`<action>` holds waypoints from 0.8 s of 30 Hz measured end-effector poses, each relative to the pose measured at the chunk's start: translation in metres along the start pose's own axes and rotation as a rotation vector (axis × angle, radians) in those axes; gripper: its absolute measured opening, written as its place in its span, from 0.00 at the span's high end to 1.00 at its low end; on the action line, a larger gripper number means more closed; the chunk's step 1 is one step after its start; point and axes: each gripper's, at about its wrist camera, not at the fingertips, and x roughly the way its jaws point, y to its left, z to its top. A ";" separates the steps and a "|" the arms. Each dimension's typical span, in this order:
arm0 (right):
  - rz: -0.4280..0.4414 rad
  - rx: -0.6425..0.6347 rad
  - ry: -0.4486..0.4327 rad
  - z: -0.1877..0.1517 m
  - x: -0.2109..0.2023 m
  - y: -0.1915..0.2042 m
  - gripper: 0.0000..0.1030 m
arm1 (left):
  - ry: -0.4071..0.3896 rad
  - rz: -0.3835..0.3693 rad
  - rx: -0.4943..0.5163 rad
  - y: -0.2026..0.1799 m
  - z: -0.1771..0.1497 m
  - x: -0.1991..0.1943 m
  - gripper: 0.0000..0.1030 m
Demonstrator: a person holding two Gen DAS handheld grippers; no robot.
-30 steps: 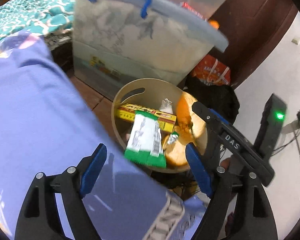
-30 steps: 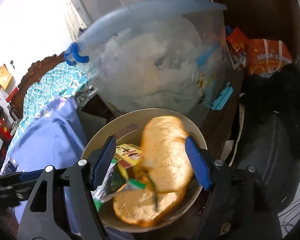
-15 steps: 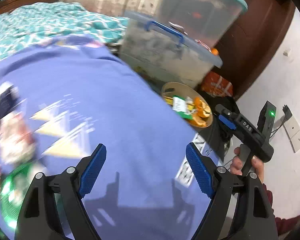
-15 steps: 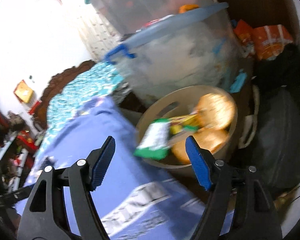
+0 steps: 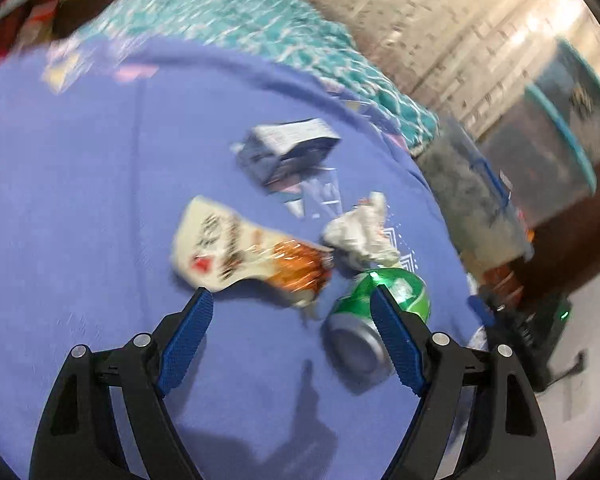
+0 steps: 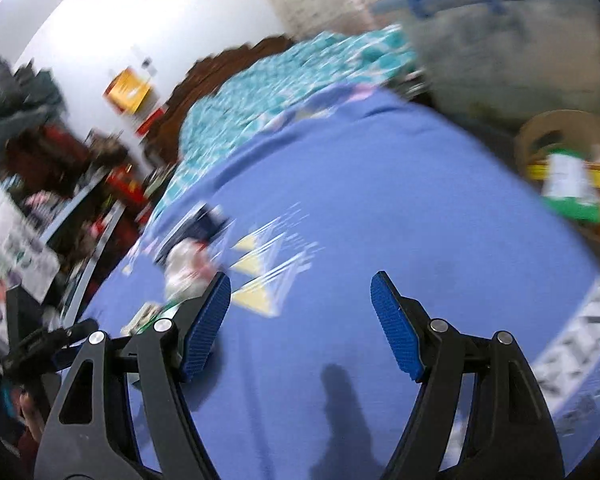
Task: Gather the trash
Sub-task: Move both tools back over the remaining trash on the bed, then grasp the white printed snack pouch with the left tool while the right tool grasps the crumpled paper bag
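Blue cloth (image 5: 80, 200) is covering the bed, and trash is lying on it. The left gripper (image 5: 290, 344) is hanging wide open above a white and orange wrapper (image 5: 236, 252). A green can (image 5: 376, 312) is lying at its right finger. Farther off are crumpled paper (image 5: 360, 232) and what looks like a small box (image 5: 288, 152), blurry. The right gripper (image 6: 300, 328) is also gaping wide, holding nothing. The tan bin (image 6: 560, 128) is sitting far right.

Glossy metal can (image 5: 374, 316) on matt purple cloth (image 5: 100, 200)
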 end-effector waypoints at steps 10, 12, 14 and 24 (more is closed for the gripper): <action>0.039 -0.123 0.169 0.010 0.088 0.079 0.25 | 0.100 -0.153 -0.098 0.017 -0.002 0.031 0.29; 0.026 -0.151 0.204 0.014 0.106 0.090 0.16 | 0.110 -0.171 -0.133 0.019 0.004 0.040 0.29; 0.020 -0.180 0.248 0.019 0.122 0.101 0.16 | 0.108 -0.188 -0.161 0.021 0.010 0.046 0.29; -0.044 -0.301 0.385 0.020 0.168 0.122 0.32 | 0.100 -0.146 -0.170 0.017 0.036 0.073 0.49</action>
